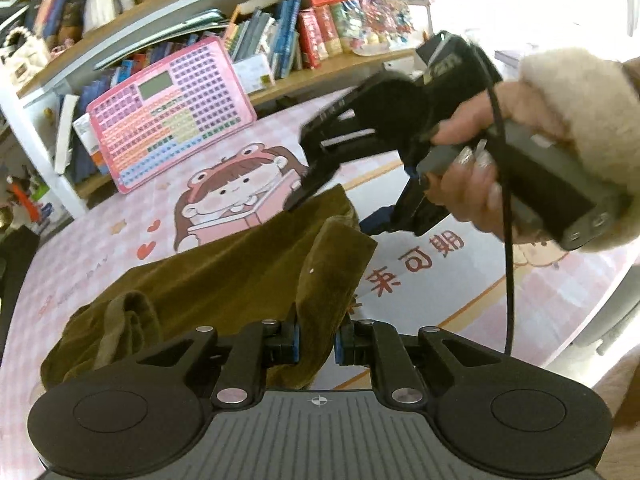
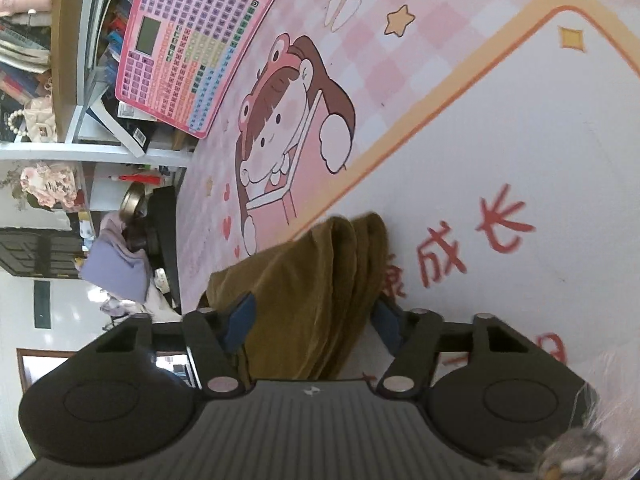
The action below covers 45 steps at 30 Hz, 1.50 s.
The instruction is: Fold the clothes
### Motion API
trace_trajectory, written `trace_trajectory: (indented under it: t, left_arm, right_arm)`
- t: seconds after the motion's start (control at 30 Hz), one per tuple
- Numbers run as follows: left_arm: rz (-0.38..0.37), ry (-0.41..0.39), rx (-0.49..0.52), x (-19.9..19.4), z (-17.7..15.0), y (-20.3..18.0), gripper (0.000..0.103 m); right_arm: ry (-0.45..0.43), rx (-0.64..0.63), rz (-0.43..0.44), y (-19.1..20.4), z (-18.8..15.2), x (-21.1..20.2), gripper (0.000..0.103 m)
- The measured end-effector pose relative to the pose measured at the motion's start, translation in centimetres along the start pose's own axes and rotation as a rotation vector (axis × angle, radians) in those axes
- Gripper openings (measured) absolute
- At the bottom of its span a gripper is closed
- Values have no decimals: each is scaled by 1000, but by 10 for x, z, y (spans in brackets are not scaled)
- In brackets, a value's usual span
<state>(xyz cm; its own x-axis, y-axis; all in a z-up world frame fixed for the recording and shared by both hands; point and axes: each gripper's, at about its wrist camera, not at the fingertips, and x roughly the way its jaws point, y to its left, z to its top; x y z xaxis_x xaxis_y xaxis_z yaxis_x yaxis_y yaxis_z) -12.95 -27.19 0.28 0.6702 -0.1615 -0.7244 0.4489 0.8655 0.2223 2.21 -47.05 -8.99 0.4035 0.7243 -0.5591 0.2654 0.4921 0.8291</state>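
Pink desk mat (image 1: 120, 248) — both grippers, left (image 1: 316, 342) and right (image 2: 310, 320), pinch olive garment (image 1: 224, 280).

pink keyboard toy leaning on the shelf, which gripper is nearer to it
Right. In the left wrist view the right gripper reaches over the far end of the olive garment, toward the pink keyboard toy. The left gripper holds the garment's near end, farther away.

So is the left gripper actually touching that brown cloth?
Touching. The left wrist view shows the left gripper pinching a fold of the brown cloth between its blue pads.
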Motion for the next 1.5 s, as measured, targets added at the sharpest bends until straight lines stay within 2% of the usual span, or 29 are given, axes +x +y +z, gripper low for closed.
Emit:
trace_trajectory:
  t: [0.03, 0.07, 0.1, 0.2, 0.4, 0.7, 0.87, 1.0, 1.23, 1.33, 1.4, 1.5]
  left_arm:
    - [-2, -3, -15, -2, 0, 2, 14]
    - [-5, -6, -30, -4, 0, 4, 14]
    - [-13, -9, -45, -6, 0, 6, 13]
    - [-48, -9, -83, -10, -1, 9, 13]
    - [-102, -60, -244, -28, -9, 34, 13]
    - [-137, -202, -527, -69, -33, 97, 13]
    - [-165, -245, -629, -81, -53, 137, 13]
    - [-206, -258, -641, -85, -70, 163, 13]
    - [-319, -187, -682, -71, -110, 228, 14]
    - [-360, -103, -721, -60, -135, 254, 15]
    - [-384, -69, -707, -59, -151, 264, 17]
    - [-363, -61, -688, -65, -165, 283, 25]
  right_arm:
    - [4, 4, -3, -1, 2, 3, 36]
    - [7, 5, -8, -2, 3, 5, 18]
    - [7, 1, -14, -3, 3, 5, 14]
    - [-2, -11, -3, -2, 2, 2, 12]
    - [-14, -16, 84, 25, -2, -6, 12]
    - [-4, -121, 208, 109, -19, 7, 12]
    - [-8, -211, 198, 155, -37, 30, 12]
    - [-22, -285, 158, 188, -55, 52, 12]
    - [-65, -404, 14, 234, -95, 110, 12]
    - [-72, -455, -61, 246, -111, 142, 22]
    - [-60, -436, -60, 247, -119, 157, 33]
    - [-49, -397, -45, 246, -129, 173, 34]
